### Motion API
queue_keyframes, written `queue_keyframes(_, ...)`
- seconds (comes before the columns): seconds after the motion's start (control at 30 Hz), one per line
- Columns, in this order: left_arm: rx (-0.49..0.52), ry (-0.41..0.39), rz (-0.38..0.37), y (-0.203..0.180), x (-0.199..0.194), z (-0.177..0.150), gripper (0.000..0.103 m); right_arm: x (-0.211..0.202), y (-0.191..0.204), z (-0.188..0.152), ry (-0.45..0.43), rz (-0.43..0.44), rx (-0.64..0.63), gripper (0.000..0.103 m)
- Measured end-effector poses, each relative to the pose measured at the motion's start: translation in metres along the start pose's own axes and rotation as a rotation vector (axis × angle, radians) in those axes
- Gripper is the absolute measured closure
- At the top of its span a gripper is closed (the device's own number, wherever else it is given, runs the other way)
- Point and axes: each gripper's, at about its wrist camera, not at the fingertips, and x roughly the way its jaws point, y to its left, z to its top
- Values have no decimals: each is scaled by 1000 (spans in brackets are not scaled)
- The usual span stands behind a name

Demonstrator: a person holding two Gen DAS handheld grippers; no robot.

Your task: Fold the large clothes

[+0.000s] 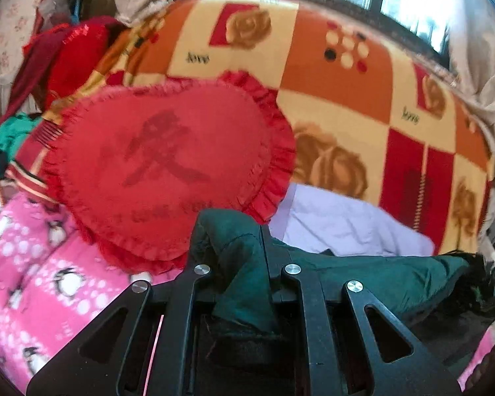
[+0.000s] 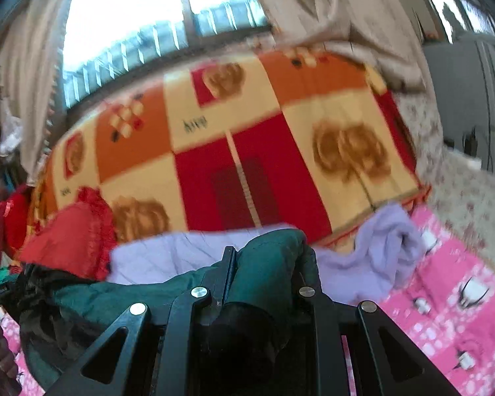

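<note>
Both jaws are clamped on the green garment, which you hold spread over the bed. The red cushion lies near; the fabric, apparently slack, may snag it.

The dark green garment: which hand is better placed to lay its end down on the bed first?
Probably right. Its tongs hold the dark green garment above the flat lilac cloth. The left tongs grip theirs beside the red heart pillow, which blocks that side.
</note>
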Motion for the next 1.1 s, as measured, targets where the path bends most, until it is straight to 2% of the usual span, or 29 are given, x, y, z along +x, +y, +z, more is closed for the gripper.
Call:
queue_keyframes(0.13, -2, 43, 24, 2, 42, -15, 88, 50, -12, -25, 158, -24, 9, 86)
queue_keyframes(0.23, -2, 83, 27, 7, 65, -26, 87, 69, -15, -31, 214, -6, -1, 84)
queue_keyframes(0.33, -2, 124, 23, 5, 75, -25, 86, 84, -16, -39, 282, -11, -24, 75)
queue_keyframes(0.43, 3, 166, 25, 3, 84, -27, 83, 99, -28, -47, 347, 11, 49, 70)
queue_keyframes(0.53, -38, 195, -10, 11, 88, -29, 81, 103, -39, -50, 366, 43, 127, 68)
queue_keyframes(0.7, -93, 227, -90, 23, 86, -26, 77, 96, -39, -48, 371, 61, 146, 66)
queue_keyframes(0.8, -123, 247, -138, 30, 84, -21, 73, 88, -41, -44, 358, 89, 167, 60)
queue_keyframes(0.9, -148, 243, -169, 35, 78, -14, 67, 82, -44, -42, 346, 103, 194, 48)
queue_keyframes(0.97, -144, 227, -170, 34, 72, -11, 63, 78, -48, -39, 329, 124, 227, 27)
queue_keyframes(1.03, -126, 208, -167, 31, 68, -8, 57, 70, -52, -34, 303, 145, 266, 23)
queue_keyframes(1.1, -116, 196, -178, 30, 63, -5, 46, 61, -53, -29, 276, 164, 279, 23)
